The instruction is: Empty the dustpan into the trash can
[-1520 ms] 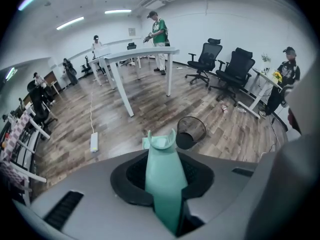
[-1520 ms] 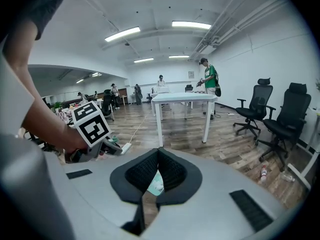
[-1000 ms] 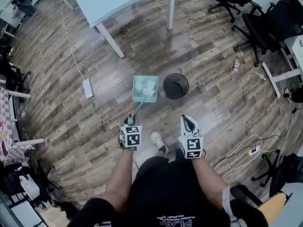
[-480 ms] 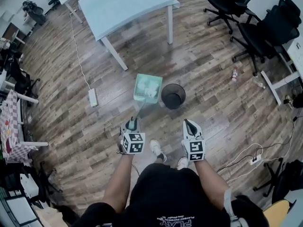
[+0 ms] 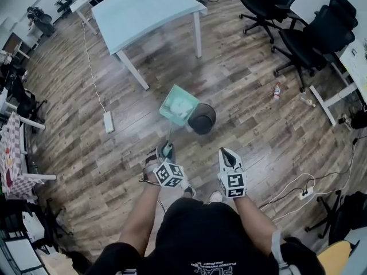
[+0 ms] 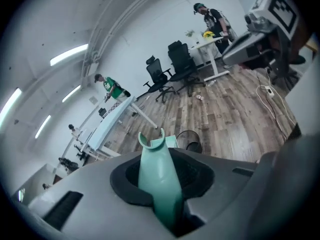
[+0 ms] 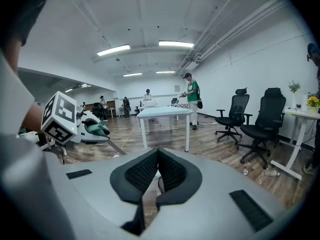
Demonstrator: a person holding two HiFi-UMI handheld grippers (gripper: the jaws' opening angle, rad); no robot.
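Note:
A mint-green dustpan (image 5: 179, 105) hangs tilted over the left rim of the round black trash can (image 5: 202, 120), with pale litter lying in it. My left gripper (image 5: 166, 150) is shut on the end of the dustpan's thin handle. In the left gripper view that green handle (image 6: 159, 180) sits clamped between the dark pads, with the trash can (image 6: 190, 140) on the floor beyond. My right gripper (image 5: 226, 153) hovers to the right of the left one, shut, with nothing in it. In the right gripper view its pads (image 7: 169, 173) meet.
A pale blue table (image 5: 146, 10) stands beyond the can, and black office chairs (image 5: 321, 30) are at the far right. A white power strip (image 5: 108, 121) with its cord lies left, a bottle (image 5: 276, 90) right, cables (image 5: 298, 182) near right. My feet (image 5: 215, 196) are below the grippers.
The dustpan has risen off the floor, swung right and rolled, so that it now overlaps the can's rim. Both grippers have moved forward and up.

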